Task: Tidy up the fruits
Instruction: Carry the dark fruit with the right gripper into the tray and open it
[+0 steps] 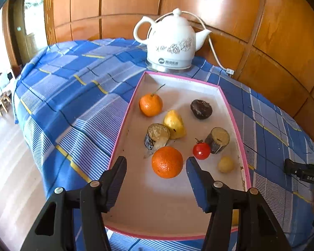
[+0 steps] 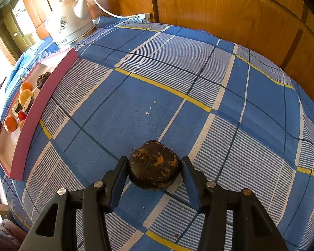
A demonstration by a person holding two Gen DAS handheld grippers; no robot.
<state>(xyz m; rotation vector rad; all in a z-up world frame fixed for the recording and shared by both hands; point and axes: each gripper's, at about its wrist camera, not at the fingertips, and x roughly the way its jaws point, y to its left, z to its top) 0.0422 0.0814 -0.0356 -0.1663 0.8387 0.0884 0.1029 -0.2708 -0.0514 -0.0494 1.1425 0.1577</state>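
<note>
Here the left gripper (image 1: pixel 156 160) stands open, its jaws apart from the orange (image 1: pixel 167 162) between them in the pink tray (image 1: pixel 123 123), kettle (image 1: pixel 169 41) beyond, while only the right view shows the right gripper (image 2: pixel 154 161) clamping a dark fruit (image 2: pixel 154 164) on the checked cloth (image 2: pixel 198 73).

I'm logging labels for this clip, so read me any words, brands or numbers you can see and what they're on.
"BAS", cut off: on the black gripper part at the right edge of the left wrist view.
Kettle base: logo and a line of print, too blurred to read.
Tray far rim: faint marks, unreadable.
</note>
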